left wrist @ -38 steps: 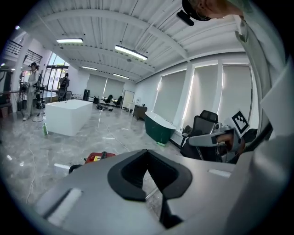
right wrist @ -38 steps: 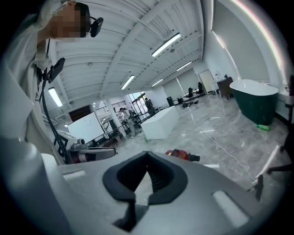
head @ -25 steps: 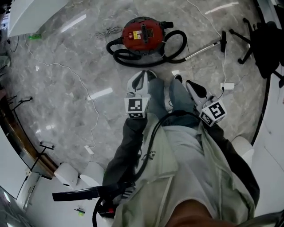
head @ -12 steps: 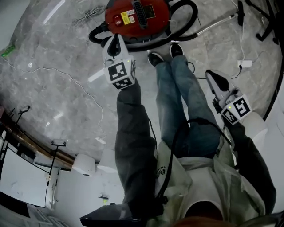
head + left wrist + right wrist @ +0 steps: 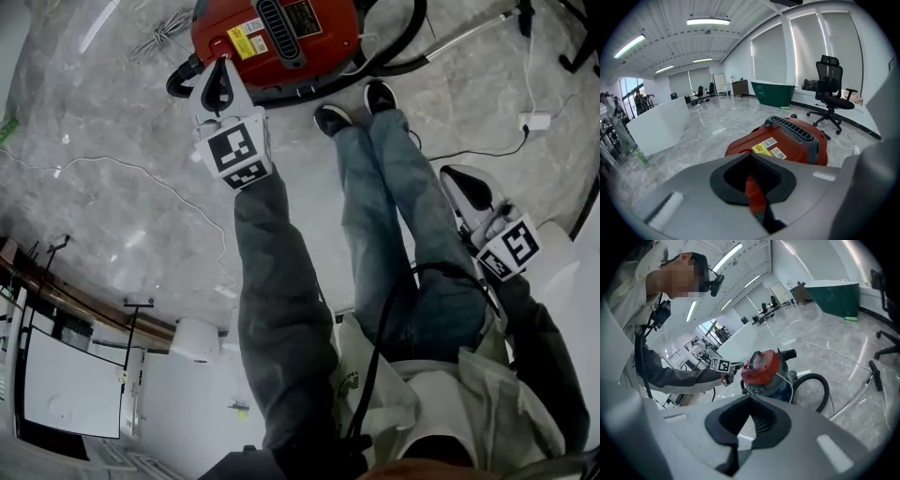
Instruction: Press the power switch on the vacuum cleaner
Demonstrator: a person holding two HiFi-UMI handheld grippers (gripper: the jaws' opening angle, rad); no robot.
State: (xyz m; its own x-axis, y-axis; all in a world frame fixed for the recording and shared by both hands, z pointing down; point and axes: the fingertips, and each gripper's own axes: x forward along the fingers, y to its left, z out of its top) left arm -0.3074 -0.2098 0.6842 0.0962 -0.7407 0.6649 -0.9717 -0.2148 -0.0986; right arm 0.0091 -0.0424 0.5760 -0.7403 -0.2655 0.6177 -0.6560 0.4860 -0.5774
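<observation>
Now the left tool [image 5: 218, 73], jaws together, hovers at the red vacuum cleaner [image 5: 309, 42]; right tool [image 5: 461, 180] closed too.

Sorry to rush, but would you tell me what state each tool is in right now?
Left tool: closed, holding nothing, by the vacuum cleaner.
Right tool: closed, holding nothing.

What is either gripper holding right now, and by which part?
Nothing is held. The left gripper is close to the red vacuum cleaner, its jaws together and empty. The right gripper is shut on nothing too.
</observation>
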